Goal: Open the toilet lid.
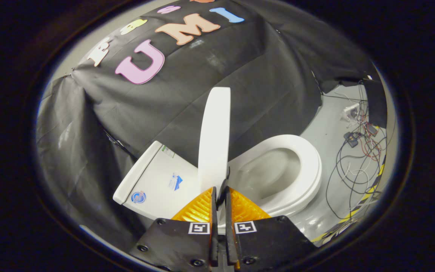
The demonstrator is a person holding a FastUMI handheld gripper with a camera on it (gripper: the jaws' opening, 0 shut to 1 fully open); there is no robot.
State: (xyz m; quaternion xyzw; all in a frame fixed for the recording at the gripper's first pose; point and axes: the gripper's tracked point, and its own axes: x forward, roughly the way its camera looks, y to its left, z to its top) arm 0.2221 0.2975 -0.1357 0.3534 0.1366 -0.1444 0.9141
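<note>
Grey floor (327, 128) (cables (353, 166)); tongs (220, 189) pinch raised lid (214, 132).

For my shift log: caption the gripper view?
Claw pinching the raised toilet lid's edge, seat and bowl exposed beyond.

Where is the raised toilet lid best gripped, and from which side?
By its thin free edge nearest the gripper. The lid stands edge-on between tank and seat, so one finger fits each face, coming straight along the fingers. They look nearly closed around that edge.
</note>
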